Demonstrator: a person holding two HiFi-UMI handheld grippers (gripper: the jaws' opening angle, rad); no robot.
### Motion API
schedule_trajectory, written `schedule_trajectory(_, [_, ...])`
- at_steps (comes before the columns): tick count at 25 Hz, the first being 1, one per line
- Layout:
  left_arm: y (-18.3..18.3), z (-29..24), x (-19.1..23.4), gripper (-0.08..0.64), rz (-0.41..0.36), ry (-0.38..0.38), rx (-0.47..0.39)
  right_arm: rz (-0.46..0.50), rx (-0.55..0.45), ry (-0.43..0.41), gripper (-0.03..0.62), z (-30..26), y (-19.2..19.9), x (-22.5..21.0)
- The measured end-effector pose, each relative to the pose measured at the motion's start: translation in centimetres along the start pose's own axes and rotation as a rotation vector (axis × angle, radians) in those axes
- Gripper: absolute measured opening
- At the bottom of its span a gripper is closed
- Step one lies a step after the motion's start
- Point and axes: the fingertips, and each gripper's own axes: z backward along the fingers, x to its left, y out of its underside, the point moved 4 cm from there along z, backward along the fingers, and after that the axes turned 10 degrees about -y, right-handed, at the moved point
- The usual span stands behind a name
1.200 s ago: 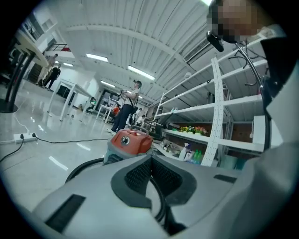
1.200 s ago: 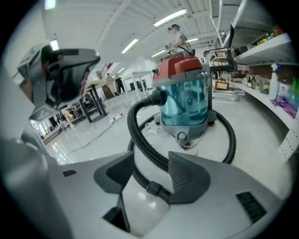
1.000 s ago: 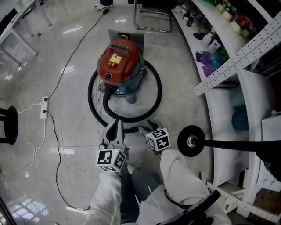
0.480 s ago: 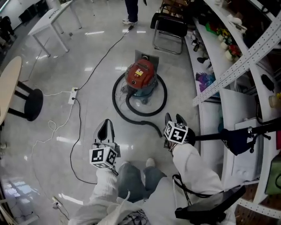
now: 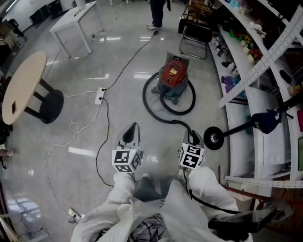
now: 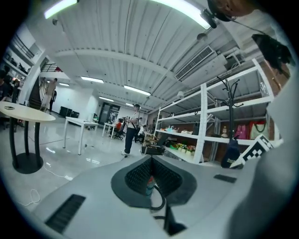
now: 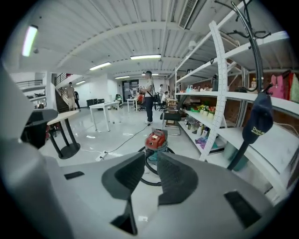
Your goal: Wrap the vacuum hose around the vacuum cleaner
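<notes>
The red vacuum cleaner [image 5: 173, 75] stands on the grey floor, with its black hose [image 5: 166, 111] lying in a loop around its base. The hose's free end [image 5: 185, 126] trails toward me. My left gripper [image 5: 131, 134] hangs high above the floor, its jaws shut and empty; the vacuum cleaner [image 6: 149, 184] shows through the slit below the tips of the left gripper [image 6: 150, 161]. My right gripper [image 5: 193, 139] is open with a narrow gap and its jaws have just been closing, nothing between them. The vacuum cleaner [image 7: 155, 139] shows far off beyond the right gripper [image 7: 150, 156].
White shelving [image 5: 265, 61] runs along the right. A round-based stand [image 5: 211, 138] carrying a dark cap [image 5: 265, 122] is close by my right gripper. A power strip [image 5: 99, 97] with cords, a round table [image 5: 23, 85], a white table [image 5: 78, 14], a chair [image 5: 196, 33] and a standing person [image 5: 156, 14] lie further off.
Both grippers rose from floor level beside the hose, and the vacuum now looks smaller and farther off. The right jaws narrowed. The hose stays on the floor.
</notes>
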Motion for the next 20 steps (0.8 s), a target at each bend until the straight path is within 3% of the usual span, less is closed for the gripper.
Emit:
schedule_trajectory(3, [-0.3,4.2,1.2,0.003,-0.003,0.034,0.041,-0.043,0.0,-0.015,0.041,4.4,1.8,5.1])
schedule_trajectory(8, [-1.0,9.8,1.7,0.003,-0.012,0.033,0.047,-0.046,0.033,-0.021,0.026,9.3,5.8,10.9])
schedule_trajectory(20, [2.4,23.9,-5.4,0.003,-0.073,0.158,0.119,-0.116,0.027,-0.022,0.014,20.4,13.3,13.7])
